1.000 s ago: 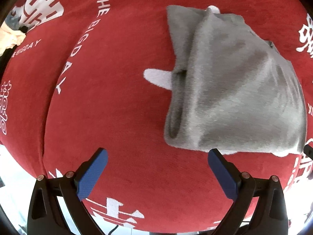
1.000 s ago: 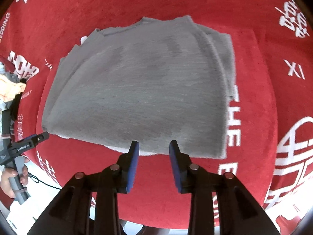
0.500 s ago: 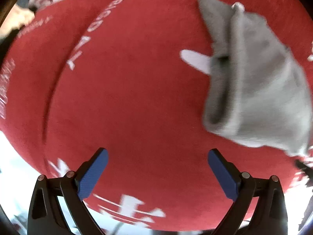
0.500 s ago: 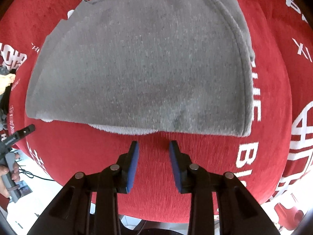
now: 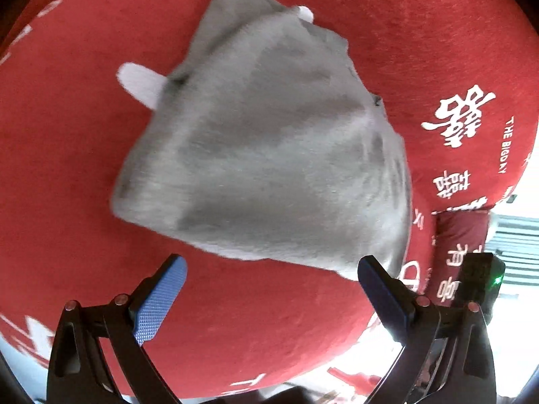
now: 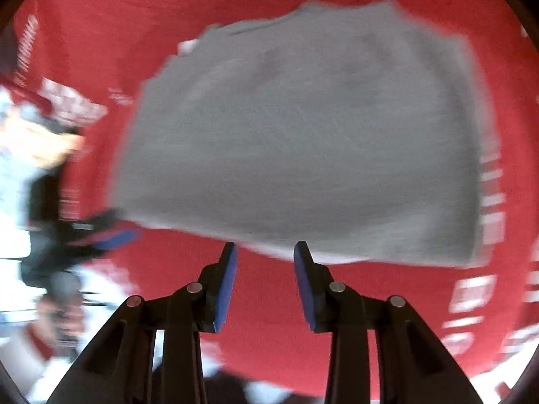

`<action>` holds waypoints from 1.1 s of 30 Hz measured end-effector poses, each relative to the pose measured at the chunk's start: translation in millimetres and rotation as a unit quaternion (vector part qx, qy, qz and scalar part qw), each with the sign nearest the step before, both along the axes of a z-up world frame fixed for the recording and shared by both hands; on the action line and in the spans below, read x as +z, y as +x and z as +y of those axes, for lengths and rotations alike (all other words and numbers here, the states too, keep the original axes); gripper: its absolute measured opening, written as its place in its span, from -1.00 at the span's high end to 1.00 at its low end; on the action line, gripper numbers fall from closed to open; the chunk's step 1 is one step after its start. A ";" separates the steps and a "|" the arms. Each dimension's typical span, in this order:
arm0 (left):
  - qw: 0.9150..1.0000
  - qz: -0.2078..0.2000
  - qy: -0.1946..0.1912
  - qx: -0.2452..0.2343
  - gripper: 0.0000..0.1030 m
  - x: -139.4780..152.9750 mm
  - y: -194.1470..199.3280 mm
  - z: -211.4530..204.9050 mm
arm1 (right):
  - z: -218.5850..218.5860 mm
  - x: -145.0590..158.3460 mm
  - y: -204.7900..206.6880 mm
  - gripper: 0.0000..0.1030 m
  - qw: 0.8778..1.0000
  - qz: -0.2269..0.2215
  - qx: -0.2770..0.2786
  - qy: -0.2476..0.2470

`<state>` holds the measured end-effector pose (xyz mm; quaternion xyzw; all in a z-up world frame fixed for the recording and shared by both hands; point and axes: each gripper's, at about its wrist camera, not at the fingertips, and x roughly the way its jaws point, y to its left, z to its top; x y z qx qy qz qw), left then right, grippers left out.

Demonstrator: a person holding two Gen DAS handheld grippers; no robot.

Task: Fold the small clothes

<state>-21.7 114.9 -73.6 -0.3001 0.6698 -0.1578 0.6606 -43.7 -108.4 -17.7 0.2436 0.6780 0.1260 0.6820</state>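
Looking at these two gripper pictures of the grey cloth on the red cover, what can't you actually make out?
- Grey garment: both views blurred; its folded layers hide what kind of garment it is.
- White piece, left wrist view: mostly tucked under the garment.
- Left gripper, right wrist view: a dark smear, motion blur.
- Red cover: white lettering streaked there.

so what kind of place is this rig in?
Probably a home or makeshift recording room: a folded grey garment lies on a table under a red cloth printed with white wedding-style lettering, with bright window-like light at the edge.
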 end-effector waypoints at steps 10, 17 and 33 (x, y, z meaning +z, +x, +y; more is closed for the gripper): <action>0.996 0.003 -0.048 0.079 -0.99 -1.0 -4.2 30.4 | 43.6 -76.3 -4.4 0.25 0.959 0.075 -0.157 0.225; 0.990 0.005 -0.090 0.109 -0.99 -6.3 -8.7 35.5 | 44.9 -89.3 3.5 0.45 0.928 0.051 -0.251 0.271; 0.976 -0.009 -0.150 0.155 -0.99 -15.3 23.1 -8.6 | 37.8 -42.6 31.9 0.83 0.933 0.006 -0.202 0.296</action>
